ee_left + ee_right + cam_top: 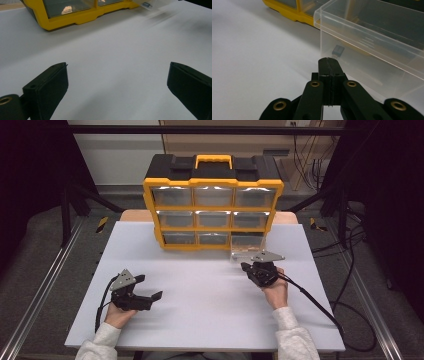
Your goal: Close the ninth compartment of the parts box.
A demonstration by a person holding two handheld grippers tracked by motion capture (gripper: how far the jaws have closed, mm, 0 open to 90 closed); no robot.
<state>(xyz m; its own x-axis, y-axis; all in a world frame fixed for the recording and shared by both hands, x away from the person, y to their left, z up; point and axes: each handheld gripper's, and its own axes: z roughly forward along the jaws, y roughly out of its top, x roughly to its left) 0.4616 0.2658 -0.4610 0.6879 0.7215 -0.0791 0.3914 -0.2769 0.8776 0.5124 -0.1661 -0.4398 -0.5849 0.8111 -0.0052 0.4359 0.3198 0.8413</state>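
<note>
Right gripper [329, 61] pressed shut, tips at the front wall of the pulled-out clear drawer [372, 45].

No object shows between its jaws; whether the tips touch the wall I cannot tell. Drawer juts from the bottom-right slot of the yellow organizer [213, 212], clear plastic, with a small grey part [337, 50] lying inside just behind the wall. Left gripper [145, 290] rests well apart on the white table [200, 320], jaws spread, holding nothing.

Black grippers [155, 296] with grey triangular plates, brass screws, black cables, white sleeves [295, 335]
</note>
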